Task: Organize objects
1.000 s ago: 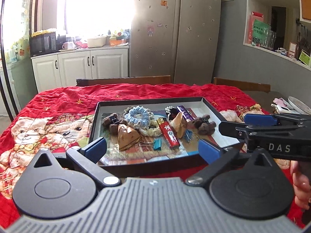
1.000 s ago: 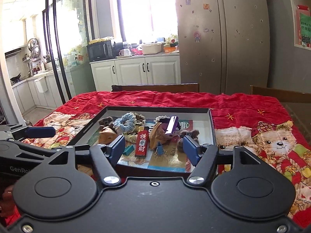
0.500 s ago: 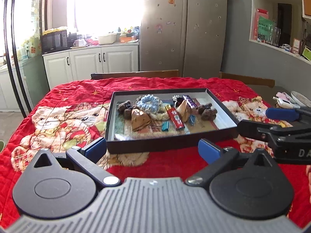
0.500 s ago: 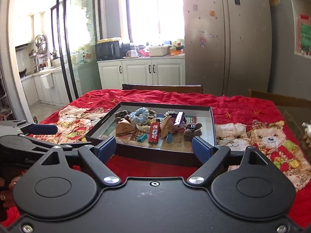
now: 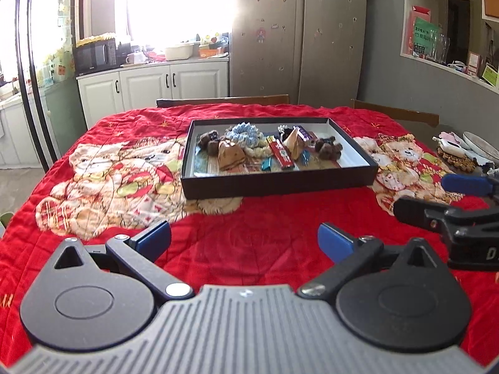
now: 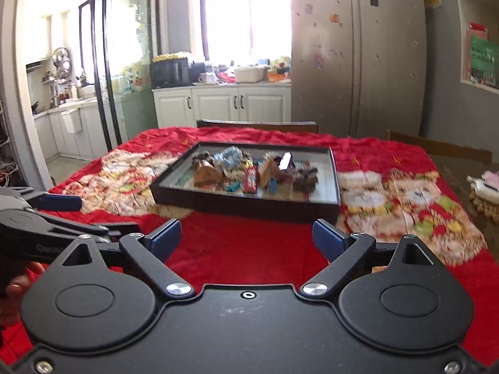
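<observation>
1. Backing off from the black tray is what the views suggest: both sets of tongs are held low over the red blanket, well short of the tray.
2. Left tongs: blades apart, nothing between them. Right tongs: jaws have just been opening, now wide apart, nothing between them.
3. Tray is set mid-worktop on the blanket, near wall facing the tongs. All of the task's small items appear to be inside it; none is seen loose on the blanket near it.
4. Tray contents, crowded toward its middle and back:
   - blue crocheted ring
   - tan folded paper pyramid, second pyramid
   - red lighter
   - brown plush pieces at right, darker ones at back left
   - small teal and blue bits; the rest is too small to be identified.
5. Risks, judged:
   - Items are piled and touching, so neighbours could be dragged or knocked out if one is picked from the heap.
   - Paper pyramids could be crushed by a hard squeeze.
   - Tray could be shoved across the soft, quilted blanket if its near wall is clipped on re-approach.
   - The two tongs are close together at the near edge, so a collision is possible if both are swung inward.
6. Right view is motion-blurred; item detail there is not to be trusted.
</observation>
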A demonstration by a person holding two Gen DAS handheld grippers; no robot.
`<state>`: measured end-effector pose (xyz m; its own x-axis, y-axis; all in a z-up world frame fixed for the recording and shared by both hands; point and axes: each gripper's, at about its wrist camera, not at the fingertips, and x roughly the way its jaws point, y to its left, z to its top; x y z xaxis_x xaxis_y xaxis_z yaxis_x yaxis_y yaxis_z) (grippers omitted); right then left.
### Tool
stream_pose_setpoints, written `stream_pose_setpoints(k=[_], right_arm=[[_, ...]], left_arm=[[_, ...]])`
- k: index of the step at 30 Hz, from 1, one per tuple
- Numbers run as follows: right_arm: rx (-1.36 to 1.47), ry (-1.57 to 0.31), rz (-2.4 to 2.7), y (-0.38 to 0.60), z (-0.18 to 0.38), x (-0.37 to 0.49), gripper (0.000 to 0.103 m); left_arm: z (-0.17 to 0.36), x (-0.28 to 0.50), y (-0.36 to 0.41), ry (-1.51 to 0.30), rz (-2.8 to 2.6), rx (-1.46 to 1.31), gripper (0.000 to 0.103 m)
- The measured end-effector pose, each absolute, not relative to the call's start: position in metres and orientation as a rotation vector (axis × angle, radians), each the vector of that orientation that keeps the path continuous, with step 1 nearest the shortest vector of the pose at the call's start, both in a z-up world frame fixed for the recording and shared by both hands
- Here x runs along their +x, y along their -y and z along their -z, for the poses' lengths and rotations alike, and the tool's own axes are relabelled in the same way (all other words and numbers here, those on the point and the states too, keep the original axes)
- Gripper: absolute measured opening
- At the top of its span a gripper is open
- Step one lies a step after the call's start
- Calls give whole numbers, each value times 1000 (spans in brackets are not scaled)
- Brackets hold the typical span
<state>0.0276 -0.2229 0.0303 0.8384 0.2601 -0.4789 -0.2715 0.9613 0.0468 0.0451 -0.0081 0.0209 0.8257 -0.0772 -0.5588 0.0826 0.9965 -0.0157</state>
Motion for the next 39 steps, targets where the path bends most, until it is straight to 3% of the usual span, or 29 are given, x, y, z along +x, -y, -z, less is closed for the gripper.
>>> stream_pose_setpoints(k=[39], right_arm=[[34, -603, -232, 235, 11, 8, 96]], left_arm=[[-4, 22, 20, -611, 80, -15, 103]])
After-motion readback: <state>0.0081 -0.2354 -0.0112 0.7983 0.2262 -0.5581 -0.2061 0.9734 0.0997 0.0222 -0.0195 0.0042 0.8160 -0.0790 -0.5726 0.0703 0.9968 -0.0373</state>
